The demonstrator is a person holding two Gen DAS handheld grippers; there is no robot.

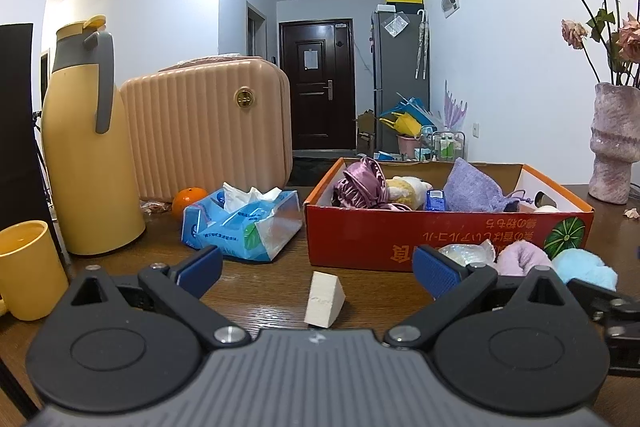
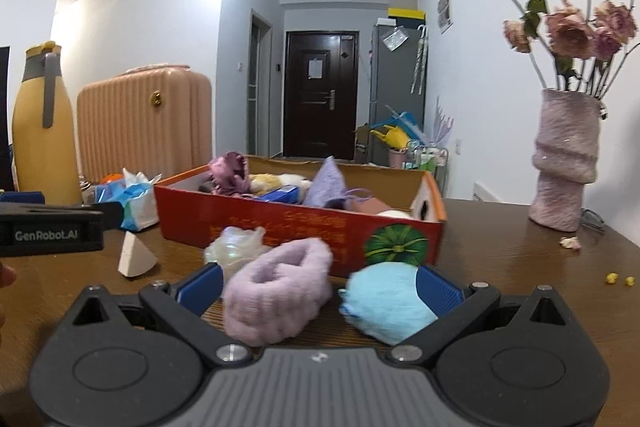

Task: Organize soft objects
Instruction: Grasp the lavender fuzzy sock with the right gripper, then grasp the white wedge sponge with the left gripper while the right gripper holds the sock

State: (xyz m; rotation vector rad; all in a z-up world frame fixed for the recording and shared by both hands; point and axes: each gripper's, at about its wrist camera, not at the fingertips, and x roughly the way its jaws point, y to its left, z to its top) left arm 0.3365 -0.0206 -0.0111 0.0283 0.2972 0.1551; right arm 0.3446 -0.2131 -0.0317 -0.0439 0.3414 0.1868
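A red cardboard box (image 1: pixel 360 239) stands on the wooden table and holds several soft things: a purple satin piece (image 1: pixel 362 183), a plush toy (image 1: pixel 406 187) and a lilac pouch (image 1: pixel 474 187). In front of the box lie a fuzzy lilac piece (image 2: pixel 276 299), a fuzzy light-blue piece (image 2: pixel 384 303) and a clear crinkled bag (image 2: pixel 234 247). My right gripper (image 2: pixel 318 285) is open, with both fuzzy pieces between its fingers. My left gripper (image 1: pixel 318 271) is open and empty, with a cream wedge block (image 1: pixel 324 301) between its fingers.
A yellow thermos (image 1: pixel 86 147), a yellow mug (image 1: pixel 28 269), a pink ribbed case (image 1: pixel 208 123), an orange (image 1: pixel 188 201) and a blue tissue pack (image 1: pixel 244 223) stand at the left. A pink vase with dried roses (image 2: pixel 564 163) stands at the right.
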